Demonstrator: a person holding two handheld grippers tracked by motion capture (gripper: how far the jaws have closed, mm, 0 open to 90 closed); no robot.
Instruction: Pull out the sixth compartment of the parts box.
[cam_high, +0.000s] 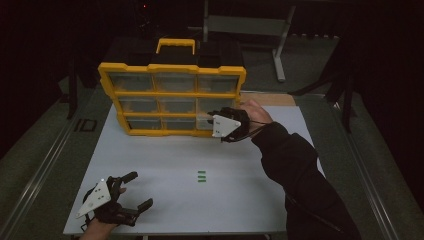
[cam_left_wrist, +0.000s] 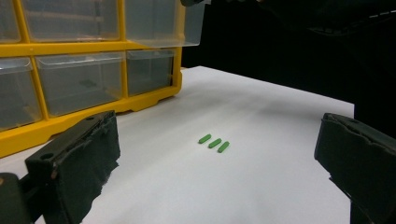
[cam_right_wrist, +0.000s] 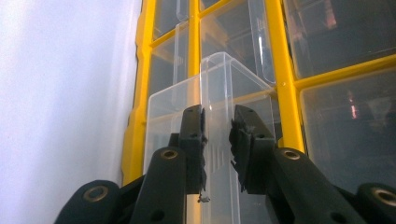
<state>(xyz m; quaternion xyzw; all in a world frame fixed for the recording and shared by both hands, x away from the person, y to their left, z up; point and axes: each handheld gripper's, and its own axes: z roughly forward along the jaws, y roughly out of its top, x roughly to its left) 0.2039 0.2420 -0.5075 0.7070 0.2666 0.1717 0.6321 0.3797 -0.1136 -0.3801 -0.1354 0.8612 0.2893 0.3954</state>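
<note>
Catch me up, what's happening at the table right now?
A person's right gripper is shut on the front tab of a clear drawer, which sticks partway out of the yellow organizer at its right column. The left gripper rests open near the table's front edge. Three small green pieces lie untouched mid-table.

yellow-framed organizer (cam_high: 172, 67) with yellow handle, black back, clear see-through drawers; clear drawer (cam_right_wrist: 219, 93) sticking out; three small green pieces (cam_high: 201, 176) in a row on white tabletop (cam_high: 240, 200); black right gripper (cam_right_wrist: 217, 133) and left gripper (cam_left_wrist: 219, 172), grey plates; black sleeve (cam_high: 300, 170)
</note>
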